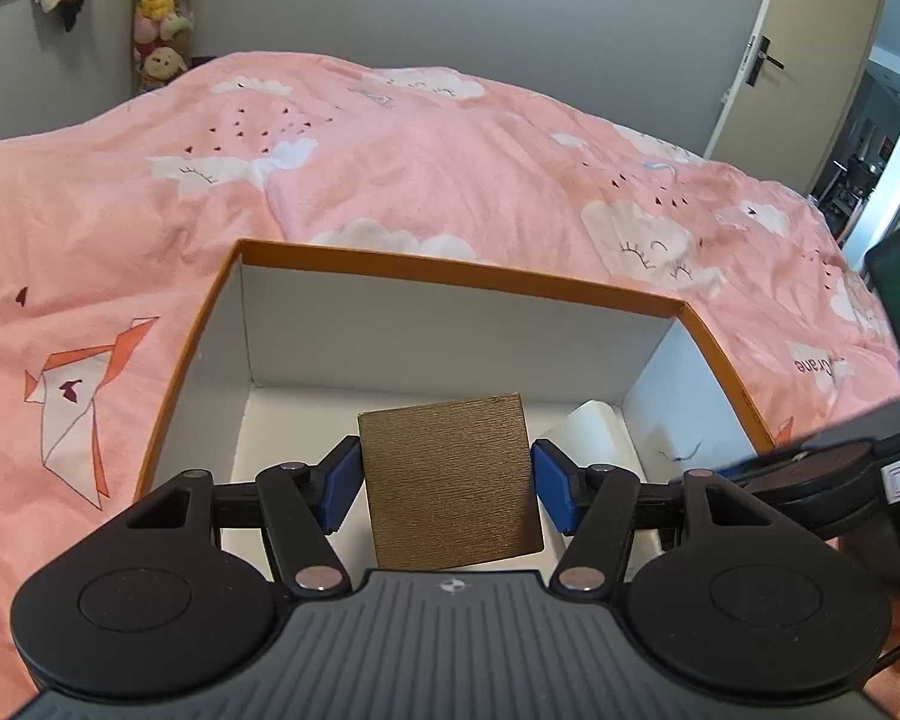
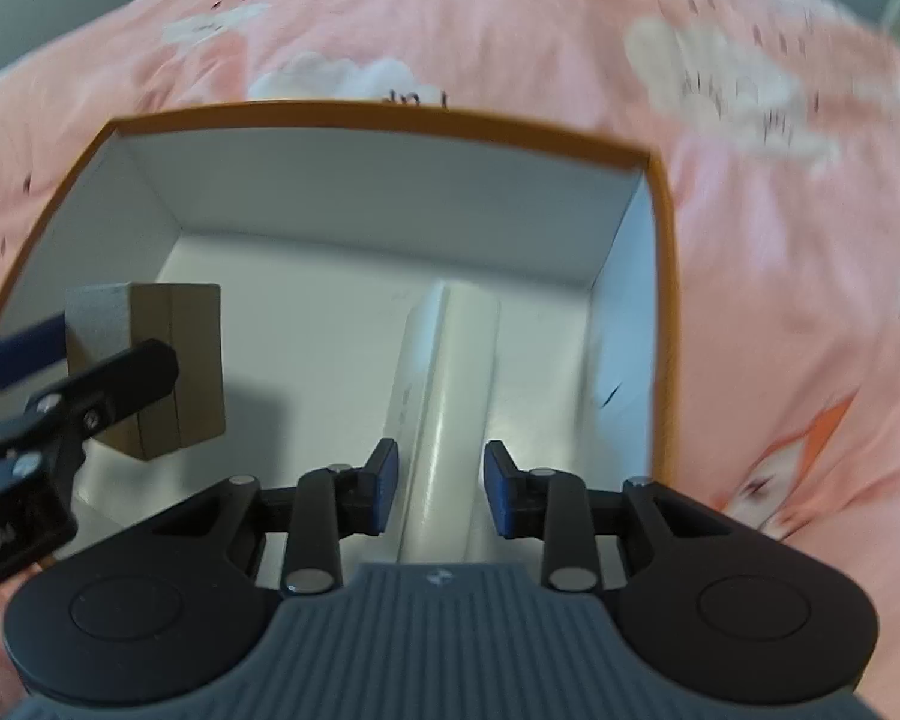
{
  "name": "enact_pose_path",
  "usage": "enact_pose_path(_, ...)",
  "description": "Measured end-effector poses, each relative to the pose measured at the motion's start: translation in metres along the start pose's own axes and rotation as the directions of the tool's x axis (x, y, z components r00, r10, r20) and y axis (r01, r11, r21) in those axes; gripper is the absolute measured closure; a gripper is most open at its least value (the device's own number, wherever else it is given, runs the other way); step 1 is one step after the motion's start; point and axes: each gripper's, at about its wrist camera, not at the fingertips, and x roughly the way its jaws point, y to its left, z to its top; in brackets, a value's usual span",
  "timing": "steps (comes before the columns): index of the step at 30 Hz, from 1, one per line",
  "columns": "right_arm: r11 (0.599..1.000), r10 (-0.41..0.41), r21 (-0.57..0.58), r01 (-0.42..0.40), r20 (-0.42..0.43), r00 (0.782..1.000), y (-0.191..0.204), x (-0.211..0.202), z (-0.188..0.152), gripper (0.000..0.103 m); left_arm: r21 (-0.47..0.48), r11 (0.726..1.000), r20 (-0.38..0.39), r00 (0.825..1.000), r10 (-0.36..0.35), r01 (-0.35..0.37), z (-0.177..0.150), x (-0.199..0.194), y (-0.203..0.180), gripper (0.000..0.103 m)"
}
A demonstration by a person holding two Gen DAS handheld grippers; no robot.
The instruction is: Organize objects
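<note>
An open box with an orange rim [image 1: 450, 276] and white inside lies on the pink bed; it also shows in the right wrist view [image 2: 390, 120]. My left gripper [image 1: 444, 483] is shut on a brown textured box [image 1: 450, 474] and holds it inside the open box, near the floor. In the right wrist view the brown box [image 2: 192, 360] stands at the left with the left gripper's fingers [image 2: 126, 378] on it. My right gripper [image 2: 441, 489] straddles a long white box [image 2: 456, 390] lying on the floor; small gaps show beside both pads. The white box's end shows in the left wrist view [image 1: 588, 429].
The pink cloud-print duvet [image 1: 390, 168] surrounds the box on all sides. A door [image 1: 810, 48] stands open at the far right. Plush toys [image 1: 162, 12] hang in the far left corner. The right gripper's body [image 1: 840, 480] is close at the right.
</note>
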Motion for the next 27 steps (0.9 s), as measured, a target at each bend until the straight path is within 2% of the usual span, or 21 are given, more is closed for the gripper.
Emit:
enact_pose_path(3,0.995,-0.055,-0.088,0.056,0.007,0.998,0.002,-0.006,0.002,0.070,-0.005,1.000,-0.009,1.000,-0.014,0.014,0.001,0.001,0.001,0.033)
enact_pose_path(6,0.987,-0.064,-0.147,0.063,-0.006,0.998,0.000,-0.007,0.005,0.072,0.001,1.000,-0.014,1.000,-0.007,0.007,0.001,0.002,0.000,0.033)
enact_pose_path(10,0.979,0.010,-0.203,-0.012,-0.010,1.000,0.004,-0.003,0.009,0.072,0.002,1.000,-0.029,1.000,-0.010,0.010,0.003,0.006,0.000,0.033)
enact_pose_path(13,0.960,0.089,-0.259,-0.102,-0.063,0.994,0.015,0.009,0.011,0.073,0.014,1.000,-0.036,0.999,0.008,-0.008,0.004,0.009,0.000,0.033)
enact_pose_path(16,0.950,0.130,-0.264,-0.164,-0.141,0.981,0.022,0.027,0.012,0.079,0.023,1.000,-0.042,0.999,0.013,-0.012,0.005,0.011,0.000,0.033)
enact_pose_path(20,0.949,0.103,-0.273,-0.158,-0.206,0.973,0.024,0.046,0.012,0.083,0.019,1.000,-0.059,0.998,0.004,-0.003,0.004,0.015,0.001,0.033)
enact_pose_path(24,0.948,0.090,-0.280,-0.149,-0.213,0.973,0.017,0.052,0.014,0.089,0.024,1.000,-0.064,0.998,0.001,0.000,0.003,0.017,0.001,0.033)
enact_pose_path(27,0.960,0.103,-0.233,-0.153,-0.216,0.971,0.007,0.056,0.020,0.098,0.027,1.000,-0.068,0.998,-0.007,0.009,0.003,0.018,-0.001,0.033)
